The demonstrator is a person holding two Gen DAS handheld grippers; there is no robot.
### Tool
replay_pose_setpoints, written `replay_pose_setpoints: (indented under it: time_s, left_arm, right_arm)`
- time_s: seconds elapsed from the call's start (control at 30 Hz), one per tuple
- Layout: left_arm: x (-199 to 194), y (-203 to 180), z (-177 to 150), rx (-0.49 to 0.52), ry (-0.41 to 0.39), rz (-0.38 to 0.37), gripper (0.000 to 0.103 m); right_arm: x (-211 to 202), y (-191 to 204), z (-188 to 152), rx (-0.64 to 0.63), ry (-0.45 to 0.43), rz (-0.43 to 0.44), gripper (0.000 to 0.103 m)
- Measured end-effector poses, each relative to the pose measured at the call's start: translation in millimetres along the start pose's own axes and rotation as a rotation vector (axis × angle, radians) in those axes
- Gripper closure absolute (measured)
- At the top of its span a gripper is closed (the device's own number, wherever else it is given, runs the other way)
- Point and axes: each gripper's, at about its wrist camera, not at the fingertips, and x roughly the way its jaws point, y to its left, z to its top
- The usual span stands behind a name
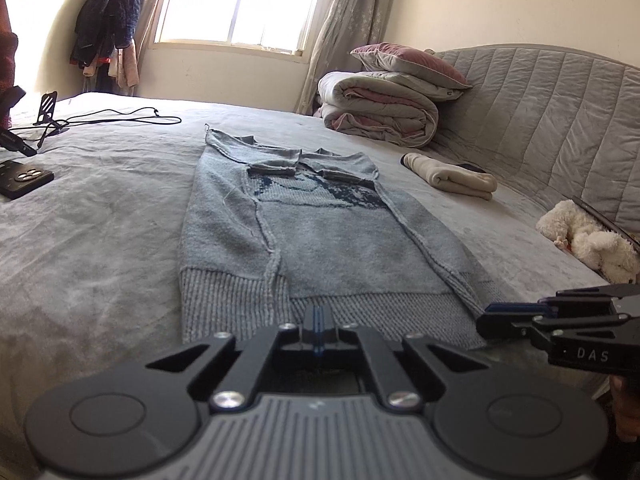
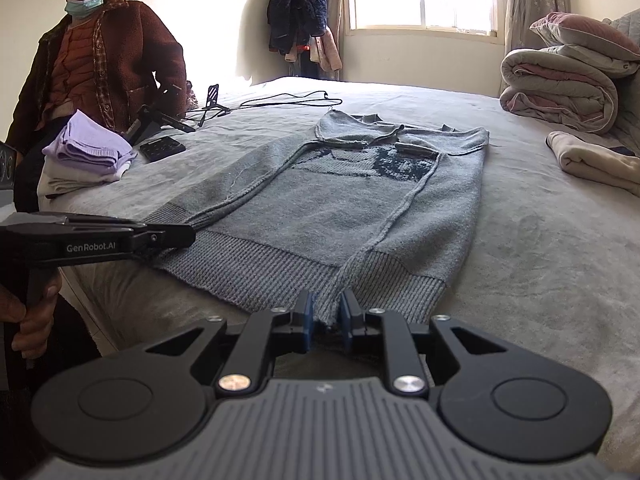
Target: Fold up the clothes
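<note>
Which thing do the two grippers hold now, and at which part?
Both the left gripper and right gripper pinch the grey sweater at its ribbed bottom hem.

Sweater: grey knit wool, fuzzy matt, ribbed hem. Bed cover: soft velvety grey cloth, creased. Left tongs: matt black plastic links, shiny metal screws, blue pads. Headboard: quilted grey fabric. Toy: fluffy white plush.

Grey bed w/ sweater flat (sleeves folded in), rolled quilt, phone, cable.
</note>
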Motion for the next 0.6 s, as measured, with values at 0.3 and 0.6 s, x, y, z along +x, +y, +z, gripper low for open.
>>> replay_pose_setpoints:
  time_s: [0.3,0.6]
  left_arm:
    - [-14,7,5,-0.041,-0.093,0.025,0.078]
    - [-4,7,2,-0.021,-0.033,0.069,0.074]
  right_arm:
    - [-4,-4,2,0.042,-0.017,0.007,0.076]
    - [-1,1,2,0.028,-0.021,0.004,0.067]
